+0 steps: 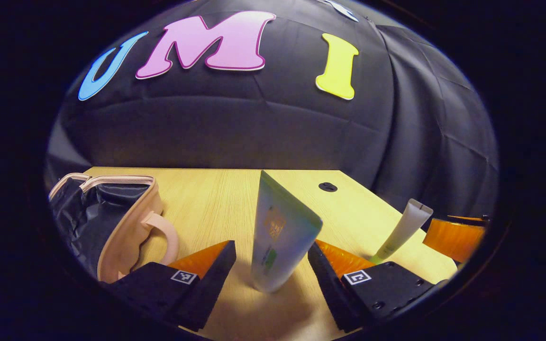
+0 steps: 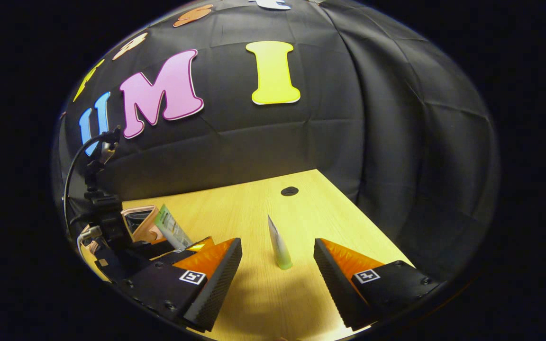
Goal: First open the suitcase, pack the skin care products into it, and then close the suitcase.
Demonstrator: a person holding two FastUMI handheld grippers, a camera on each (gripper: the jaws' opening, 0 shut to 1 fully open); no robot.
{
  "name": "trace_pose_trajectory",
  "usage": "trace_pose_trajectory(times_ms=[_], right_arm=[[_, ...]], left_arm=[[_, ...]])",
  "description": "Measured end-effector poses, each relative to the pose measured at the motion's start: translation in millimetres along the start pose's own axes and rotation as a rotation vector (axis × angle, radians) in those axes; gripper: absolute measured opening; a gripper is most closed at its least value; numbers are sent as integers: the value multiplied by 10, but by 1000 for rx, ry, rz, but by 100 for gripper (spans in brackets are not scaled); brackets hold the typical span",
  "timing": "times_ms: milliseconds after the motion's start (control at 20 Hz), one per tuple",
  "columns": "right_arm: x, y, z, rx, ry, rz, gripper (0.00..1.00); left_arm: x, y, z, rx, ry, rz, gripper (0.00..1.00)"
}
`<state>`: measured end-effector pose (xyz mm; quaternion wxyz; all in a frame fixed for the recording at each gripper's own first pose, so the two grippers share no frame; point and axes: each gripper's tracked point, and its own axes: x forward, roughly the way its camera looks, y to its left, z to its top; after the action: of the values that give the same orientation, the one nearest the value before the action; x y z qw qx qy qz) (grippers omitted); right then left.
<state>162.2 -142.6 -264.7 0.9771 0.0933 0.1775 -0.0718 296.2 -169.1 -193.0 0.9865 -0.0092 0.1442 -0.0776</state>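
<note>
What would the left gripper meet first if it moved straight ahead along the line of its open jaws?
Most likely the upright pale blue-green plastic tube, which stands on the light wooden table between the left gripper jaws. Depth is hard to judge, but nothing stands before it.

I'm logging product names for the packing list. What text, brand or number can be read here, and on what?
Wide tube: printed patches on its face, too blurred to read.
Slim tube: no text legible.
Left gripper and right gripper: square coded markers, no words.
Nothing readable otherwise.
</note>
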Motion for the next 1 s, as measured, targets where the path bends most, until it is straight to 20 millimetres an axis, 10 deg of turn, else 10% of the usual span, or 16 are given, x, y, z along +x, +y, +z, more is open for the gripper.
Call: trace_pose_trajectory(times_ms=[400, 850, 1000], right_arm=[[494, -50, -245, 7, 44, -32, 97], [971, -130, -423, -14, 74, -79, 96], [1014, -135, -475, -39, 94, -80, 73]], left_arm=[[156, 31, -81, 13, 53, 41, 55], [75, 137, -114, -7, 58, 32, 48], [44, 160, -122, -3, 60, 38, 48]])
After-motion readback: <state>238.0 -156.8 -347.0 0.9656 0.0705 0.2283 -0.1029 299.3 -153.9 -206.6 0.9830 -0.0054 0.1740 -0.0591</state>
